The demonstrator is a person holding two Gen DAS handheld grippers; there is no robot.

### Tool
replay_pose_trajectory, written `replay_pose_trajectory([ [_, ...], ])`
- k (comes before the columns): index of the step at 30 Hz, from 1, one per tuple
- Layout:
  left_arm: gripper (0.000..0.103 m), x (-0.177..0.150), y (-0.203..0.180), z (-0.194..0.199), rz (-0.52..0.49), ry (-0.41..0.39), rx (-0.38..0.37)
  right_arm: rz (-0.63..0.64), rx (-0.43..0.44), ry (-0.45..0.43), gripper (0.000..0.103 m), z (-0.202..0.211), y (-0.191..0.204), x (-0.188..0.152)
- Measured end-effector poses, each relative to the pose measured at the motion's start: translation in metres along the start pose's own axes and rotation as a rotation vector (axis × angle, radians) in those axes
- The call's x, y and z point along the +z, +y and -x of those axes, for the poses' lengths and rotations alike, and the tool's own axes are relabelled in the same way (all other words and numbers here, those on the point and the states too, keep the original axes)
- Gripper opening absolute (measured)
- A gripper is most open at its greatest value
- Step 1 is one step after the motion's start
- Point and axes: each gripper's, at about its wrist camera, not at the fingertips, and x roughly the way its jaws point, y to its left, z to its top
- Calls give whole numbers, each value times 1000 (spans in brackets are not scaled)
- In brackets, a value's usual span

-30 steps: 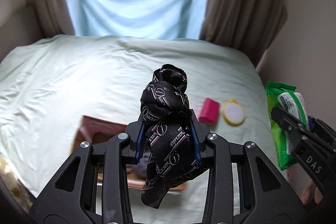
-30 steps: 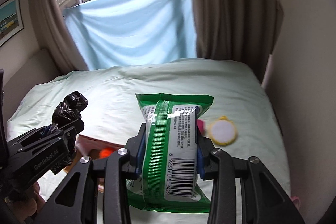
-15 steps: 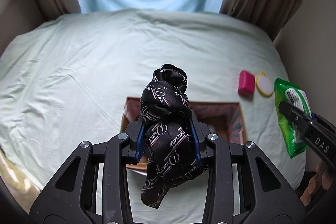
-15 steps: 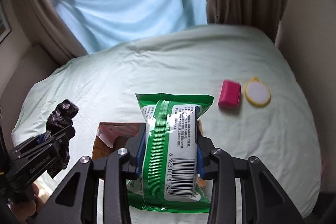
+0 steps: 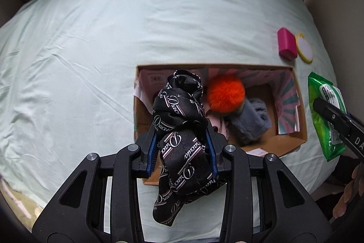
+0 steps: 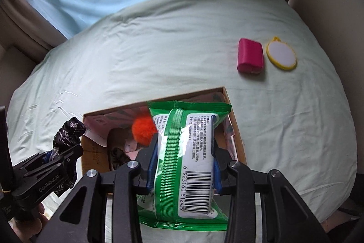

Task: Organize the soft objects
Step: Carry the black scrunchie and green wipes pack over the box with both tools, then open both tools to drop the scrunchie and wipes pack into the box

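Left tongs [image 5: 182, 145] clamp the knotted black scarf [image 5: 179, 129] above the cardboard box [image 5: 293, 142] on the bed: limp, slippery, best pinched at the knot. Right tongs [image 6: 183, 165] grip the green wipes pack [image 6: 186, 163] mid-body; light, squashy, crinkly film

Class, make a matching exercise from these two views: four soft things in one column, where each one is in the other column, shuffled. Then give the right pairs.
Things:
1. black scarf
2. green wipes pack
3. orange pompom
4. pink pouch

Places:
A. lying on the bed sheet
B. in the left hand-held gripper
C. inside the cardboard box
D. in the right hand-held gripper

Pairs: 1-B, 2-D, 3-C, 4-A
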Motion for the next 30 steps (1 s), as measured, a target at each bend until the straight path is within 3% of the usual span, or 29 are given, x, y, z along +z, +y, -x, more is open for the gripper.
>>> replay_pose_trajectory([
  [2,32,3,2,-18,6,71,-35,12,-35,47,35,-14,-1,4],
  [6,32,4,3,-51,1,194,-30,20,-48,124,35,-38,-2,10],
  [16,32,19,-5,-89,-37,285,-27,-34,-69,267,36,-92,-20,26],
  [17,36,21,-7,-91,-45,288,-32,-39,-63,272,36,-95,-21,27],
  [18,54,22,-8,-92,-54,288,-38,-47,-54,277,36,-97,-23,27],
  [19,70,23,-10,-93,-71,291,-36,-59,-43,285,40,-100,-24,28],
  [20,102,25,-16,-93,-110,302,-28,-73,-24,298,42,-103,-25,29],
  [21,103,25,-20,-93,-135,303,-19,-87,-1,307,50,-105,-26,29],
  [23,103,26,-24,-84,-170,265,-18,-110,22,305,80,-106,-27,30],
  [24,103,26,-25,-81,-174,259,-20,-115,34,300,101,-105,-27,29],
  [30,103,22,-19,-74,-126,261,-18,-99,46,277,103,-96,-24,23],
])
